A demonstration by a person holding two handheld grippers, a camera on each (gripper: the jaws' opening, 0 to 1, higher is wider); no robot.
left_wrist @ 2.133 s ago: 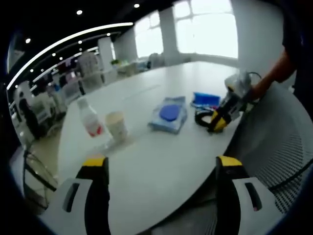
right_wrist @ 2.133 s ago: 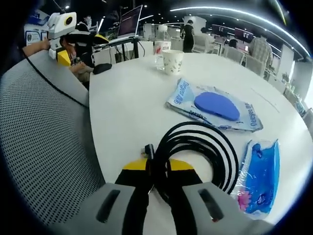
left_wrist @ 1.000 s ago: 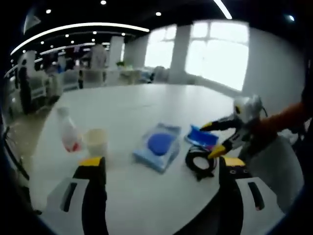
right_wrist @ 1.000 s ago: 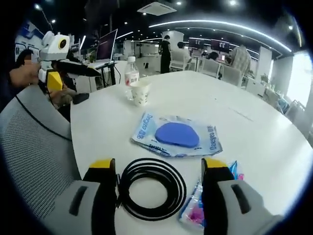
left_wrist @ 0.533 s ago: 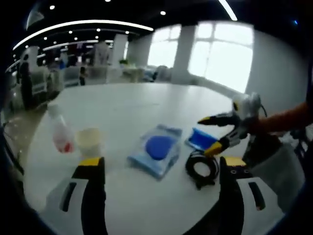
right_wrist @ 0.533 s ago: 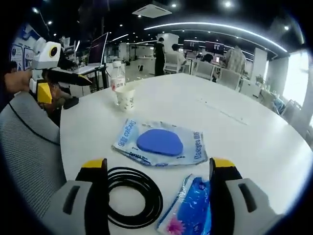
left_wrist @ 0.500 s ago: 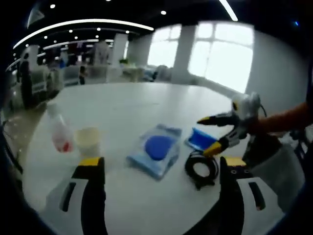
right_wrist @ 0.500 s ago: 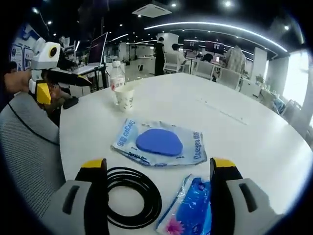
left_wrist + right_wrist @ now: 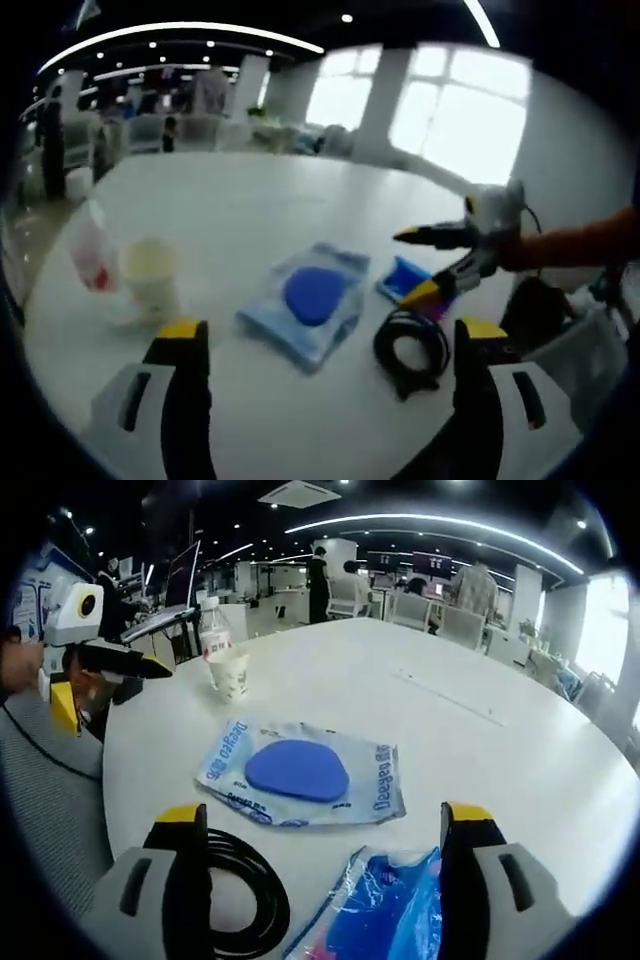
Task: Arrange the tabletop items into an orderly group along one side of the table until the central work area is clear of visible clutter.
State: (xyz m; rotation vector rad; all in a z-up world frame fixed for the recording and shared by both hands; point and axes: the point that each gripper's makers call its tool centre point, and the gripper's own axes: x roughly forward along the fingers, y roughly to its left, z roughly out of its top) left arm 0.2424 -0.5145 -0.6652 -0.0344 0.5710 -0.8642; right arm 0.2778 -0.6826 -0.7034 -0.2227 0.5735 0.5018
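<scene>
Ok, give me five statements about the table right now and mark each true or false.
1. The right tongs are open and hold nothing. True.
2. The black cable coil is clamped in the right tongs. False: it lies free on the white table, by the left jaw.
3. The paper cup lies tipped on its side. False: it stands upright.
4. The plastic bottle stands right behind the cup in the right gripper view. True.
5. The clear packet with the blue pad lies on top of the crumpled blue packet. False: they lie apart, side by side.
</scene>
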